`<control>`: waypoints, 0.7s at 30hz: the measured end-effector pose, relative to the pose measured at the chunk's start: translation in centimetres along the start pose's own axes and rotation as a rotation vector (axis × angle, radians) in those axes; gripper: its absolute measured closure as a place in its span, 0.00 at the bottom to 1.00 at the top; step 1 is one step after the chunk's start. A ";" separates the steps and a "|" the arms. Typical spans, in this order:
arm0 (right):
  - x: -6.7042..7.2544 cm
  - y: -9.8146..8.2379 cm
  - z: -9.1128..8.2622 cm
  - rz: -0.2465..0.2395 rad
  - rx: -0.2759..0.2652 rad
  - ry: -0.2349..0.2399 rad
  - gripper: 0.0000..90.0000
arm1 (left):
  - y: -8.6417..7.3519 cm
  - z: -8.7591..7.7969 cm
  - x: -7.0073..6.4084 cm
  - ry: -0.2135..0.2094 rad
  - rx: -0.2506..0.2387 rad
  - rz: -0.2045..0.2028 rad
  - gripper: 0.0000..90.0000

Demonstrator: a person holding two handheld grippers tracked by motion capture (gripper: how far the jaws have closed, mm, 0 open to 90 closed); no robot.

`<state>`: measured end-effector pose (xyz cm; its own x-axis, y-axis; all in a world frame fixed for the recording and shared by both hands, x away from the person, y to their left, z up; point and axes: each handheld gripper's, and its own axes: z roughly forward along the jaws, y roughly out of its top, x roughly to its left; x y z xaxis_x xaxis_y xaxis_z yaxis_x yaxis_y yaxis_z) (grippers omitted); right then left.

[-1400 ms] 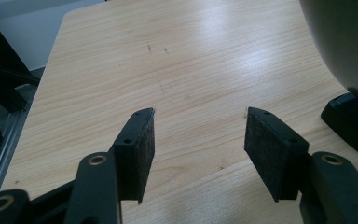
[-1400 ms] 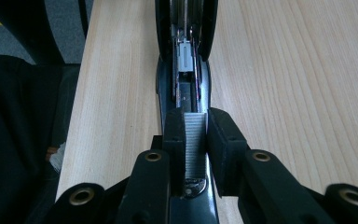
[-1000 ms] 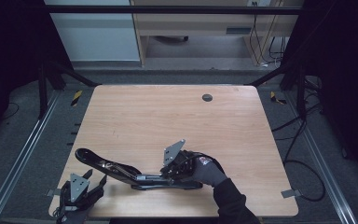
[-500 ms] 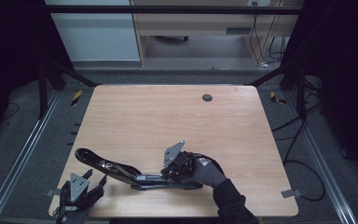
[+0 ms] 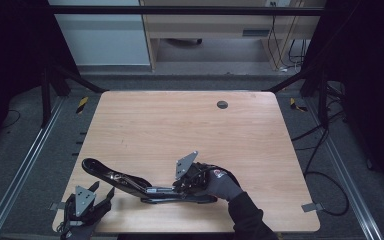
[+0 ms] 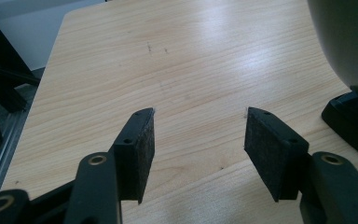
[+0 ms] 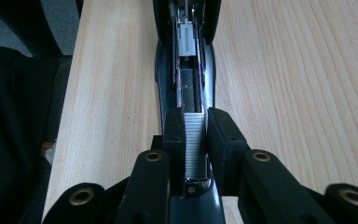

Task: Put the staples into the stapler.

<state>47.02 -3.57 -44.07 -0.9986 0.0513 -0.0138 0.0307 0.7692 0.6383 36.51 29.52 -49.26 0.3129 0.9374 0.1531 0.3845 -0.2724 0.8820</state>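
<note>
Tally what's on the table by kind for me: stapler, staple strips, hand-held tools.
Stapler, lying opened out on the table: 1
Staple strip, pinched in the right tool over the stapler's channel: 1
Hand-held tools, counting the left tool with open jaws: 2
Total: 4

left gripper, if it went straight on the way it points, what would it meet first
Likely nothing soon: ahead of the open left gripper lies bare light wooden table. The opened black stapler sits off to its right, apparently beside that line.
</note>
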 end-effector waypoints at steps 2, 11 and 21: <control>0.0 0.0 0.0 0.002 -0.003 0.001 0.87 | 0.0 0.0 0.0 -0.002 0.000 -0.002 0.47; 0.0 0.0 0.0 -0.003 -0.002 0.004 0.87 | 0.0 0.0 0.0 0.000 -0.001 -0.002 0.47; -0.1 0.0 0.2 -0.011 0.010 0.009 0.87 | 0.0 0.0 0.0 -0.003 0.000 -0.002 0.47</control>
<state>47.09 -3.48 -44.26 -0.9992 0.0374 -0.0136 0.0205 0.7759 0.6306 36.48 29.53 -49.24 0.3147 0.9372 0.1505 0.3849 -0.2709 0.8823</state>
